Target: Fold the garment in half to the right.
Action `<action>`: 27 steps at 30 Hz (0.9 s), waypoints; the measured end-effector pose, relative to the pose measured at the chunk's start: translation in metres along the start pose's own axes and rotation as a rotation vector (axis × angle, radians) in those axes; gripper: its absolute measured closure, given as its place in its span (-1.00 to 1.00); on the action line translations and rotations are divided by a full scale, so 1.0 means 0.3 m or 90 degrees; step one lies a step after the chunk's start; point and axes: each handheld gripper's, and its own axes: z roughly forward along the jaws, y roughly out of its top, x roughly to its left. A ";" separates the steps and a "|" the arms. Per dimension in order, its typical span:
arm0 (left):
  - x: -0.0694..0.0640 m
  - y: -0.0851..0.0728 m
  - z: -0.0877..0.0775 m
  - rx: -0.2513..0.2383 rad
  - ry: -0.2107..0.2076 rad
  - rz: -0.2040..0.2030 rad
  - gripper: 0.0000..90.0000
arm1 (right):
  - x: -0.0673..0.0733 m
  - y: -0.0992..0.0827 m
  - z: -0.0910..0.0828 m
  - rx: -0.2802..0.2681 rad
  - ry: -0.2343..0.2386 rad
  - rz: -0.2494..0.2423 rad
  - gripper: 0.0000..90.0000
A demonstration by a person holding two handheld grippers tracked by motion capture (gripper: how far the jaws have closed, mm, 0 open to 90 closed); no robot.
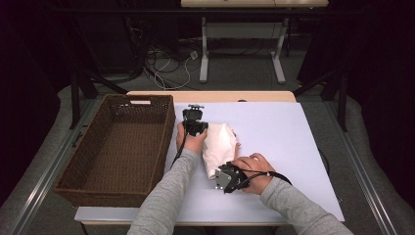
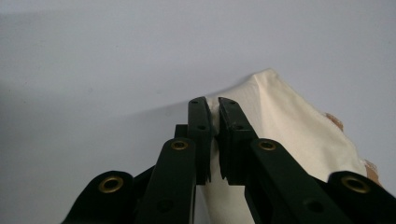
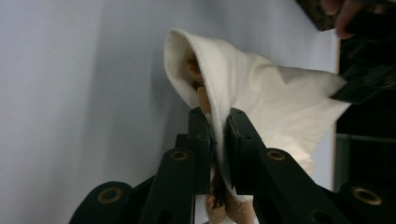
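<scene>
A cream cloth (image 1: 219, 142) lies folded in the middle of the pale table top (image 1: 284, 147). My left gripper (image 1: 195, 128) is at the cloth's far left corner, and in the left gripper view the gripper (image 2: 212, 105) is shut on a raised fold of the cloth (image 2: 280, 121). My right gripper (image 1: 218, 175) is at the cloth's near end. In the right gripper view the gripper (image 3: 218, 114) is shut on a layer of the cloth (image 3: 261, 93), lifting it into a tent. Tan patches show inside that fold. The left gripper (image 3: 364, 70) holds the cloth's other end there.
A large, empty brown wicker basket (image 1: 81, 142) stands on the table's left side, close to my left hand. The pale surface stretches bare to the right of the cloth. Beyond the table are another table's legs (image 1: 204, 58) and cables on the floor (image 1: 166, 63).
</scene>
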 end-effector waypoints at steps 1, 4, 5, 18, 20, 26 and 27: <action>0.000 0.000 0.000 0.000 0.000 0.000 0.89 | 0.004 0.001 -0.008 0.003 -0.013 -0.007 0.81; -0.012 -0.001 -0.013 -0.009 -0.007 -0.002 0.89 | 0.010 0.003 -0.031 -0.004 -0.049 -0.022 0.81; -0.015 0.000 -0.019 -0.011 -0.008 0.005 0.89 | 0.013 0.003 -0.038 -0.013 -0.065 -0.022 0.81; -0.071 -0.003 -0.094 -0.044 -0.054 0.022 0.89 | 0.015 0.002 -0.120 -0.035 -0.147 -0.050 0.81; -0.079 0.000 -0.111 -0.053 -0.062 0.027 0.89 | 0.009 -0.001 -0.138 -0.028 -0.149 -0.045 0.81; -0.098 -0.003 -0.164 -0.068 -0.089 0.020 0.89 | -0.006 -0.008 -0.183 -0.042 -0.189 -0.039 0.81; -0.105 -0.009 -0.182 -0.070 -0.096 0.025 0.89 | -0.005 -0.008 -0.190 -0.043 -0.193 -0.038 0.81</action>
